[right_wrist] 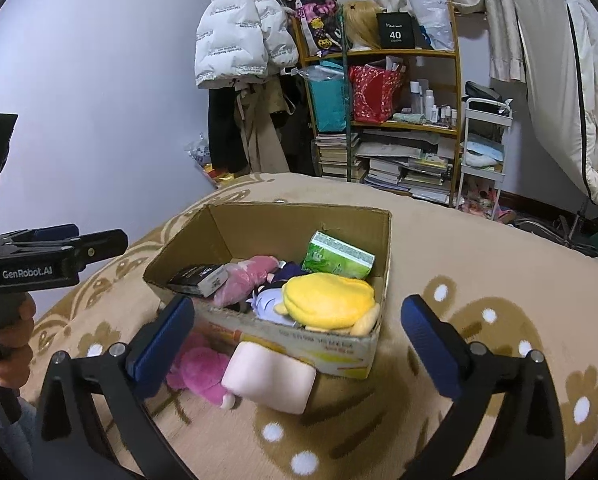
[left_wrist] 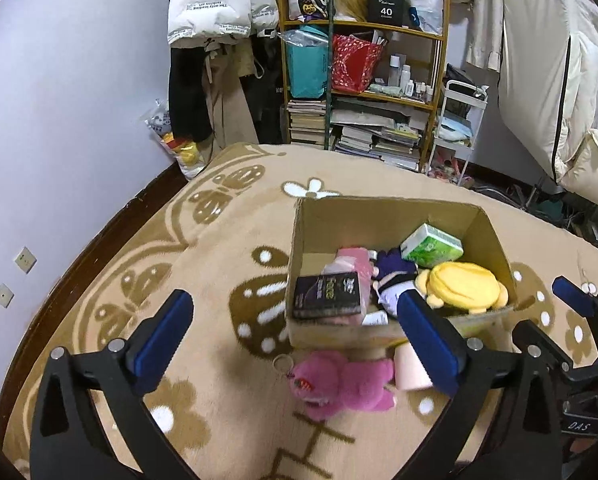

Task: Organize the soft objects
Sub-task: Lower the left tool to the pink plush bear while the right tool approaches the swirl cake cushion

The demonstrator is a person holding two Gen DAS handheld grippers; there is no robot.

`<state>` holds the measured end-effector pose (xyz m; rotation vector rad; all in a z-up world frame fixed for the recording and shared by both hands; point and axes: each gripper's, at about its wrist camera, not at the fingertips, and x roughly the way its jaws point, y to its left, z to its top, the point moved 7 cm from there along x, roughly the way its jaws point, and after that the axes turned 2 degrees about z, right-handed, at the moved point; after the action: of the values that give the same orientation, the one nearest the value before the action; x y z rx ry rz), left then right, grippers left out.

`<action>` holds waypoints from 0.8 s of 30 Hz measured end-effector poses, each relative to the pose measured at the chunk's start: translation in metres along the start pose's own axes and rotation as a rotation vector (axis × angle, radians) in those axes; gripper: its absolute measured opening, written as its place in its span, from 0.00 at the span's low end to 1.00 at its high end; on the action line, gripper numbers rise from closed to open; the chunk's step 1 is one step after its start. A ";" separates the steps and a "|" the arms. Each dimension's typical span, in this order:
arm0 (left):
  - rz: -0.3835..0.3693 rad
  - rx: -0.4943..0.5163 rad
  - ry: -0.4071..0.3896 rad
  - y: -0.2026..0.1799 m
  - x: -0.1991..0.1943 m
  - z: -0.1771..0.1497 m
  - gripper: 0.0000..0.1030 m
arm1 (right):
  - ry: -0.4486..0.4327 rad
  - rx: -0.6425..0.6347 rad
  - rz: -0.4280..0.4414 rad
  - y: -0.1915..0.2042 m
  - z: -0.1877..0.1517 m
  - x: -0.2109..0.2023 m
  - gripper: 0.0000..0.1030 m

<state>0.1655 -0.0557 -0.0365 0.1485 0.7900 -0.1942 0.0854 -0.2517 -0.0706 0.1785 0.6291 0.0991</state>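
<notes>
A cardboard box (left_wrist: 311, 224) (right_wrist: 383, 240) sits on the beige blanket. It holds a yellow plush (left_wrist: 463, 284) (right_wrist: 327, 300), a purple plush (left_wrist: 395, 268), a green tissue pack (left_wrist: 433, 246) (right_wrist: 337, 258), a pink packet (right_wrist: 245, 276) and a black box (left_wrist: 327, 294) (right_wrist: 197, 278). A pink plush bear (left_wrist: 339, 384) (right_wrist: 197, 374) and a pale pink soft block (left_wrist: 409, 368) (right_wrist: 269, 376) lie on the blanket against the box's near side. My left gripper (left_wrist: 295, 348) is open and empty just above the bear. My right gripper (right_wrist: 299, 352) is open and empty, with the block between its fingers' line of sight.
A wooden shelf (left_wrist: 363, 92) with books, bags and bottles stands at the back. Coats hang left of it (left_wrist: 219, 20). A white cart (left_wrist: 459, 128) and bedding (left_wrist: 551, 92) are at the right. The left gripper shows in the right wrist view (right_wrist: 59, 256).
</notes>
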 end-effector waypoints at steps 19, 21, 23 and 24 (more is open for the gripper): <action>-0.056 -0.004 0.241 -0.001 0.029 -0.050 0.98 | 0.099 -0.030 0.016 0.017 -0.034 0.011 1.00; -0.063 -0.005 0.260 -0.003 0.036 -0.054 0.98 | 0.129 -0.029 0.020 0.017 -0.041 0.019 1.00; -0.079 -0.010 0.287 -0.005 0.043 -0.058 0.98 | 0.152 -0.028 0.018 0.016 -0.045 0.026 1.00; -0.086 -0.012 0.299 -0.006 0.046 -0.059 0.98 | 0.164 -0.025 0.016 0.015 -0.047 0.030 1.00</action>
<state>0.1555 -0.0548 -0.1107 0.1341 1.0959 -0.2522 0.0810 -0.2263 -0.1221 0.1521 0.7899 0.1383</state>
